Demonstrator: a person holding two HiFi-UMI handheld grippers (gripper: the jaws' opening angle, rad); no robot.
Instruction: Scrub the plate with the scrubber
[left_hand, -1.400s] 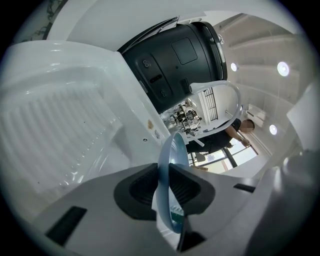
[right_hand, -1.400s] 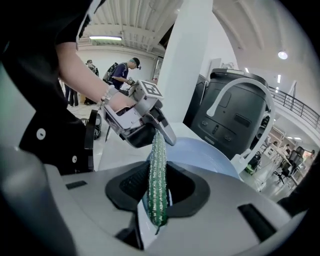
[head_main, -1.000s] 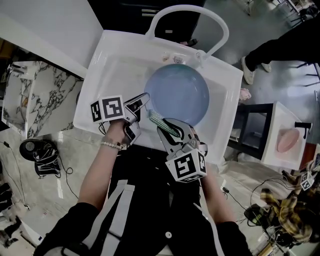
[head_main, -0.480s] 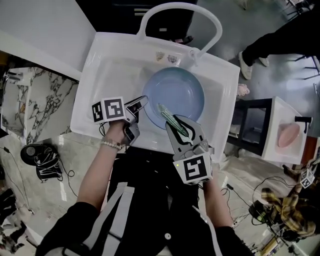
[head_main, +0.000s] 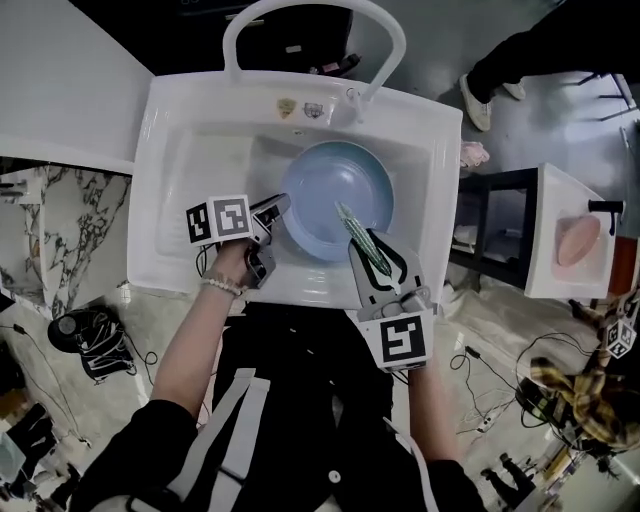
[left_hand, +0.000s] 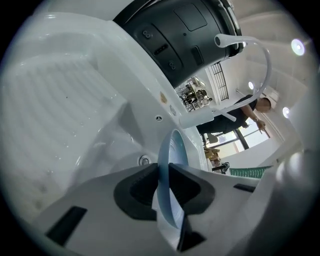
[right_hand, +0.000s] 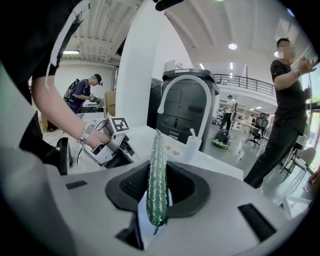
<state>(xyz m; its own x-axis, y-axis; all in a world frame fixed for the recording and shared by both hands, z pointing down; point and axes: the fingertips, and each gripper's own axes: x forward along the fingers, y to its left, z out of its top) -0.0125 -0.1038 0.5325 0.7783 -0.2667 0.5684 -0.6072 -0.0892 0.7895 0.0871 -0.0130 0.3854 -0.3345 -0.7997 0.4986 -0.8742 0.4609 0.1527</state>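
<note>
One blue plate (head_main: 335, 195) lies in the one white sink (head_main: 180, 110), its left rim pinched between the narrowly parted jaws of the left gripper (head_main: 274, 212). The right gripper (head_main: 368, 248) is clamped on one green scrubber (head_main: 352, 222), its tip over the plate's right half. Two grippers & one faucet (left_hand: 232, 40) in all, w/ bare basin floor open left of the plate and its right rim near the basin wall.

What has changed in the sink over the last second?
The right tongs, shut on the green scrubber, carried it rightward over the blue plate, from the near-left edge to the right half. The left tongs stay clamped on the plate's left rim, and the plate stays in the white sink.
</note>
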